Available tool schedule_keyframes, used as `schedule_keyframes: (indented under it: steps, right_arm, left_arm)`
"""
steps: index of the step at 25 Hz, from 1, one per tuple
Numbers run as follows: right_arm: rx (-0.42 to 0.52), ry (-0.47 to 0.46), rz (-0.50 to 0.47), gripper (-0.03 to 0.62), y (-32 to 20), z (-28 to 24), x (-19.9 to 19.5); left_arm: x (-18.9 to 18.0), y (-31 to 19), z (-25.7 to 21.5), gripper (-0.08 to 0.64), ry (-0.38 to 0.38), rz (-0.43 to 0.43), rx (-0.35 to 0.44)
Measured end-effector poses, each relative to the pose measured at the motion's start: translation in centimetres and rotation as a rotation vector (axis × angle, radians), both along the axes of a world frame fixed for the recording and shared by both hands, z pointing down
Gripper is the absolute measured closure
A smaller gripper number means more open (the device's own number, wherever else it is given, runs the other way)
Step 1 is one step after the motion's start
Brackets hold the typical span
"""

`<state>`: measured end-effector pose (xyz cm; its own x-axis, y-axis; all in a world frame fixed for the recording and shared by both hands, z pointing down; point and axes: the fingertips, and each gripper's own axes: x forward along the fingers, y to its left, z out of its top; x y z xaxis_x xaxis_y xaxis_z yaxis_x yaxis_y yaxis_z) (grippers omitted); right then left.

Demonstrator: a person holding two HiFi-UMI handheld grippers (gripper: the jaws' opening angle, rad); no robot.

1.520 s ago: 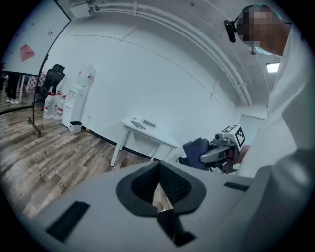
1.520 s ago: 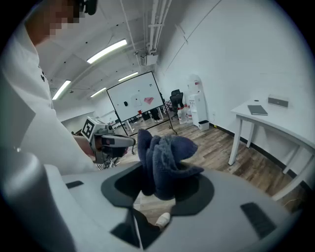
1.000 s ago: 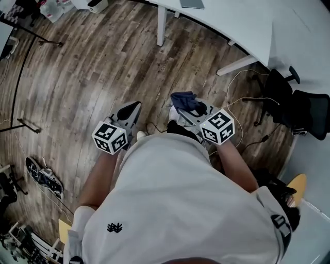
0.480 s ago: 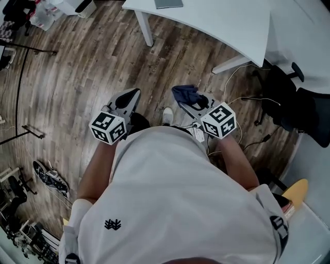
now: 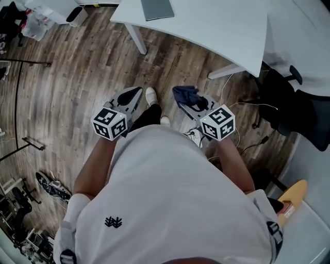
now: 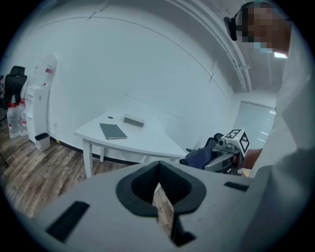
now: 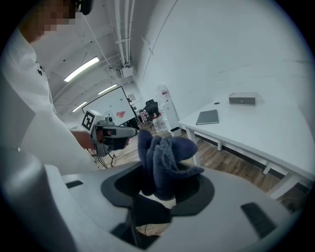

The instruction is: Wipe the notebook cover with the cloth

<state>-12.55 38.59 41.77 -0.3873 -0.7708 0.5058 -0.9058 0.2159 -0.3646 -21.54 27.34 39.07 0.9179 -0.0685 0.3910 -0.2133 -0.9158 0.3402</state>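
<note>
Grey notebook [image 5: 157, 9] is lying flat on the white desk [image 5: 216, 26], well apart from both claws, so no wiping is going on yet. The dark blue cloth [image 7: 165, 160] is bunched up and pinched in the right claw [image 7: 157, 194], with most of it sticking out past the tips in a wad. The left claw [image 6: 160, 197] is closed with nothing in it; you only see a sliver of floor through the slit. Both are held out in front of the person's body over the wood floor [image 5: 77, 77], pointing toward the desk.

My read: this is the approach stage. The cloth is in hand and the notebook is out of reach. The next move means getting right up to the desk and lowering the cloth flat onto the cover. The free left claw could pin the notebook so it doesn't skate around. That's just my guess though.

Stuff that's hard to see:
- In the head view the notebook is cut off by the top edge.
- In both gripper views it's too small to tell if the cover is dirty.
- There's a small box [image 7: 242, 99] near it on the desk, and I can't tell what it is.
- The person's white shirt blocks a big chunk of the floor below.
- The hands are mostly hidden behind the marker cubes.
</note>
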Motion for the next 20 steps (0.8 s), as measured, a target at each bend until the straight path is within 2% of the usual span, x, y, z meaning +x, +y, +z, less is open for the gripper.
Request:
schedule_keyframes:
  steps: [3,8,12,16,20]
  right_arm:
    - [0.004,-0.001,0.046,0.436,-2.3,-1.1,2.4]
    - [-0.043,0.048,0.064,0.436,-6.4,-1.0,6.9]
    - [-0.062,0.077,0.046,0.436,-10.4,-0.8,9.0]
    - [-0.071,0.101,0.027,0.436,-15.5,-0.6,11.3]
    - [-0.103,0.158,-0.074,0.436,-20.1,-0.4,13.2]
  left_arm:
    - [2.6,-3.1,1.1,0.554,0.001,-0.001,-0.058]
    - [7.7,-8.4,1.1,0.554,0.009,0.054,-0.029]
    - [9.8,-12.5,2.4,0.554,0.009,0.075,-0.031]
    - [11.7,-17.1,3.4,0.554,0.0,0.037,-0.052]
    - [12.5,-19.7,4.0,0.554,0.007,-0.027,-0.068]
